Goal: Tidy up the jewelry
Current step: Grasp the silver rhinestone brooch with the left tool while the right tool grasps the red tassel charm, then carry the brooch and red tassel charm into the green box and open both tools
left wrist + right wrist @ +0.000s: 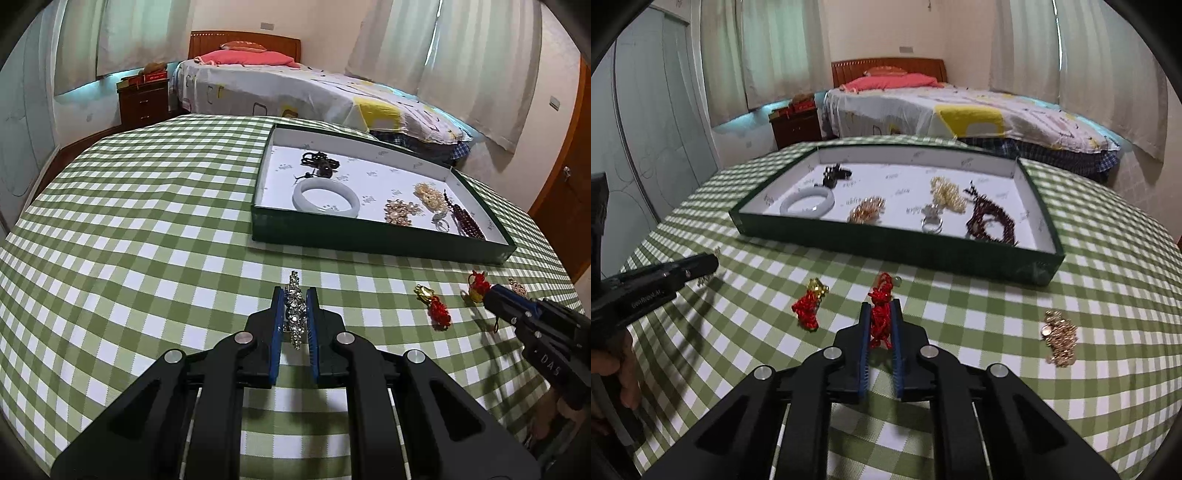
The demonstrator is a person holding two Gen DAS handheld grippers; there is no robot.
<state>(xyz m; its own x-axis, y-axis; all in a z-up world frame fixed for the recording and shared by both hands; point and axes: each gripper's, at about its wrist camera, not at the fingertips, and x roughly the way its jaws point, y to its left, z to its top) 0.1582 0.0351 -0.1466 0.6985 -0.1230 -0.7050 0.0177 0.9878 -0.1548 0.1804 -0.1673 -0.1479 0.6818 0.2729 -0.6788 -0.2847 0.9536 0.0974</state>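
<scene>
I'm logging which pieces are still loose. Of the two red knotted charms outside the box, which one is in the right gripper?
The red charm clamped between the right gripper pads; the other red charm, with the gold top, lies free on the cloth beside it.

Both cameras sit low and close above the checked tablecloth, looking forward and downward along their own fingers toward the far bed. The left wrist view has the green tray at right of centre; the right wrist view has it at upper centre. Each view catches the other gripper at its frame edge.
</scene>
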